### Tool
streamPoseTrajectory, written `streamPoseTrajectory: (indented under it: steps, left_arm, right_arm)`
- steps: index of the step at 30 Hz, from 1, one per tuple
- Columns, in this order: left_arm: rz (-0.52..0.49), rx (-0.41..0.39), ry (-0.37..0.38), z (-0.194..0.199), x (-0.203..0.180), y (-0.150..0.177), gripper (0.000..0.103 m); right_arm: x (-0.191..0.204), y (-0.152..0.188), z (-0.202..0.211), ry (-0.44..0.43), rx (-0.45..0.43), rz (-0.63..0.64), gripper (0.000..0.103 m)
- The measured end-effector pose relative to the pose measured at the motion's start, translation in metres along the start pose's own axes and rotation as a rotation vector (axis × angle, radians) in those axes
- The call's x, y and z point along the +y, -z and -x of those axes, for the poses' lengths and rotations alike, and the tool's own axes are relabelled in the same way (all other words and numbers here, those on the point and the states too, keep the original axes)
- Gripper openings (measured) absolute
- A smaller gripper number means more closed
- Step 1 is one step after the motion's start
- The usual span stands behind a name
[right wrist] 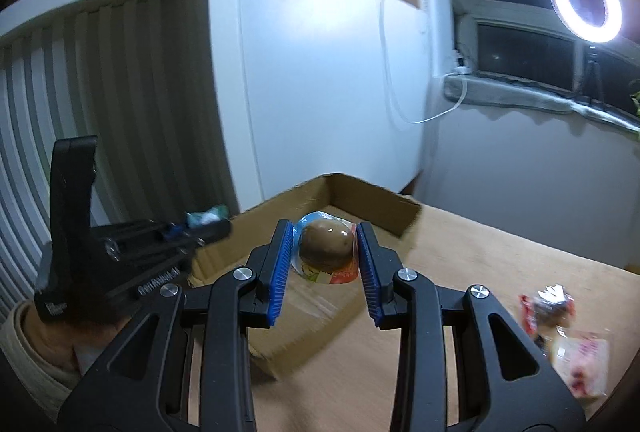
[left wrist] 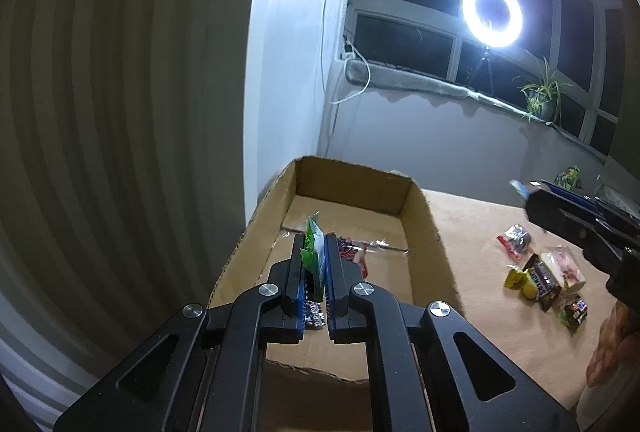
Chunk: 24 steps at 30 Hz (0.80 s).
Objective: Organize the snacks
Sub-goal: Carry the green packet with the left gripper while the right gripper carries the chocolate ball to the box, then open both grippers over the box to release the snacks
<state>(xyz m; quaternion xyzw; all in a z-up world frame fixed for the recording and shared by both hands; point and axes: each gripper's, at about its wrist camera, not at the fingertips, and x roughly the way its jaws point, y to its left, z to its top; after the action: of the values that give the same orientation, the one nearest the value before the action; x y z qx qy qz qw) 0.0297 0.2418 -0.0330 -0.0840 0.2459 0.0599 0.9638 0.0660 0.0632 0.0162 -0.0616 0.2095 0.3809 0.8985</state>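
My left gripper (left wrist: 314, 246) is shut on a green and white snack packet (left wrist: 314, 256) and holds it above the open cardboard box (left wrist: 424, 228). A few wrapped snacks (left wrist: 352, 252) lie on the box floor. My right gripper (right wrist: 324, 232) is shut on a packaged brown egg (right wrist: 326, 246) and holds it over the near right part of the box (right wrist: 376, 204). Several loose snacks (left wrist: 544, 276) lie on the wooden table to the right of the box. The left gripper shows in the right wrist view (right wrist: 208, 226), the right one in the left wrist view (left wrist: 536, 192).
The box stands against a white wall at the table's (left wrist: 480, 232) far left. A ring light (left wrist: 492, 12) on a tripod and a potted plant (left wrist: 540, 96) stand on the window sill behind. A red-wrapped snack (right wrist: 548, 306) and a pink packet (right wrist: 584, 364) lie at right.
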Motion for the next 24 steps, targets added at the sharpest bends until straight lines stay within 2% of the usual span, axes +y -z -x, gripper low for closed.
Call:
streamPoseTrajectory:
  steps: [3, 5, 7, 8, 9, 17, 21, 24]
  left_arm:
    - [0.001, 0.019, 0.006, -0.01, 0.003, 0.002, 0.006]
    - [0.0, 0.039, 0.003, -0.016, 0.005, 0.005, 0.009]
    - [-0.004, 0.055, -0.01, -0.021, 0.006, 0.008, 0.03]
    - [0.001, 0.055, -0.022, -0.021, 0.007, 0.01, 0.055]
    - [0.008, 0.049, -0.028, -0.019, 0.009, 0.011, 0.069]
    - [0.038, 0.029, -0.036, -0.008, 0.014, 0.014, 0.069]
    - [0.035, 0.018, -0.053, -0.003, 0.012, 0.01, 0.07]
    - [0.045, 0.003, -0.066, 0.006, 0.015, 0.008, 0.071]
  right_arm:
    - [0.006, 0.001, -0.02, -0.025, 0.019, 0.002, 0.035]
    - [0.006, 0.003, -0.034, -0.037, 0.042, -0.005, 0.043]
    - [0.005, 0.007, -0.039, -0.033, 0.047, -0.01, 0.061]
    - [0.004, 0.009, -0.039, -0.029, 0.042, -0.016, 0.062]
    - [0.003, 0.009, -0.039, -0.029, 0.042, -0.019, 0.062]
    - [-0.007, 0.016, -0.023, 0.023, 0.029, -0.047, 0.063]
    - [-0.003, 0.018, -0.011, 0.053, 0.007, -0.034, 0.074]
    - [0.0, 0.021, 0.0, 0.077, -0.009, -0.025, 0.078]
